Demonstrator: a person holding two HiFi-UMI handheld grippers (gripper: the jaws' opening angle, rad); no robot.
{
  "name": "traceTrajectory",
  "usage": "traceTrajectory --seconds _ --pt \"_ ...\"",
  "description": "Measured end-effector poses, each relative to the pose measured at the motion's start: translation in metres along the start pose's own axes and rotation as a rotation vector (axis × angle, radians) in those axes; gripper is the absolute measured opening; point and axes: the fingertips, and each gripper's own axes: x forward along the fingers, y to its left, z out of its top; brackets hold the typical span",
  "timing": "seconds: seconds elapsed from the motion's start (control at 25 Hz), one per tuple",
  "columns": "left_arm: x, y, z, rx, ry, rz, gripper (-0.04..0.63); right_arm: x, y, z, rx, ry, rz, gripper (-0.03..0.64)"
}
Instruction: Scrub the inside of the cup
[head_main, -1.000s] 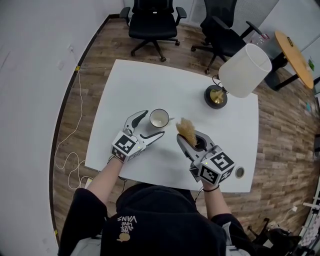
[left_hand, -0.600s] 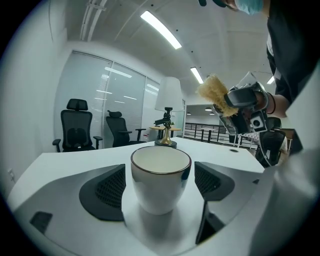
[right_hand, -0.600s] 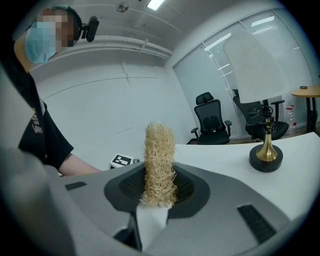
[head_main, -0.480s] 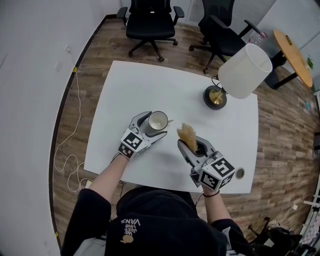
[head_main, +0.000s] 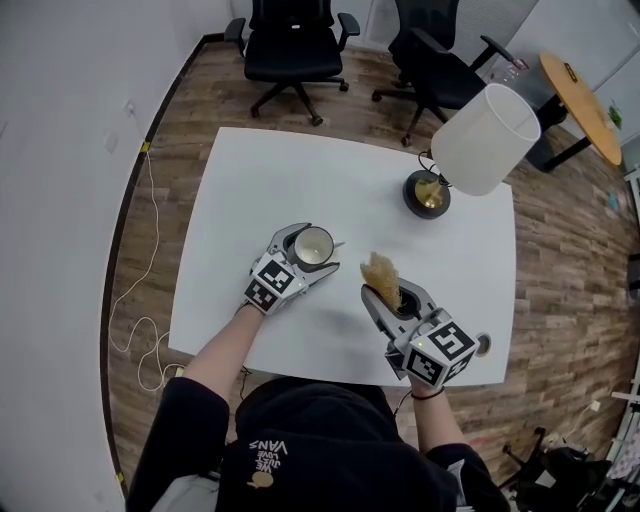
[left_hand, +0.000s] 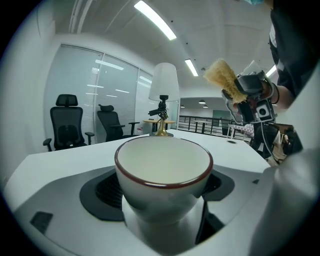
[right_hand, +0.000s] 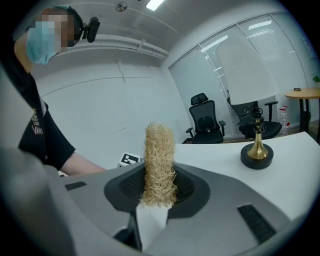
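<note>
The left gripper (head_main: 318, 250) is clenching the cup (head_main: 312, 244), with one jaw pressing on each side of its body. In the left gripper view the cup (left_hand: 163, 170) is sitting upright between the pads, white with a dark red rim, its mouth facing up and its inside looking bare. The cup is staying over the near left part of the table (head_main: 300, 170); whether it is resting on the top or being held just above it cannot be told.

The right gripper (head_main: 392, 292) is grasping a scrubber (head_main: 380, 272), a straw-coloured fibrous tuft. In the right gripper view the scrubber (right_hand: 159, 165) is standing up between the closed jaws and sticking out past them. It is hanging to the right of the cup, near it but not touching.

Farther back on the table a lamp (head_main: 485, 140) is leaning on a brass stem and dark round base. A small ring (head_main: 484, 345) is lying at the table's near right edge. Two chairs (head_main: 290, 45) are standing beyond the table on the wooden floor (head_main: 570, 230).
</note>
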Motion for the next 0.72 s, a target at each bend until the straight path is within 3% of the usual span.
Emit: traceTrajectory --seconds 0.36,0.72 --pt "0.004 0.000 -0.004 0.003 0.029 -0.017 0.416 -0.005 0.000 0.000 -0.007 0.003 -0.010 0.095" --pt "-0.010 -0.031 0.004 0.151 0.095 -0.088 0.416 -0.005 0.001 -0.002 -0.044 0.021 0.005 0.095"
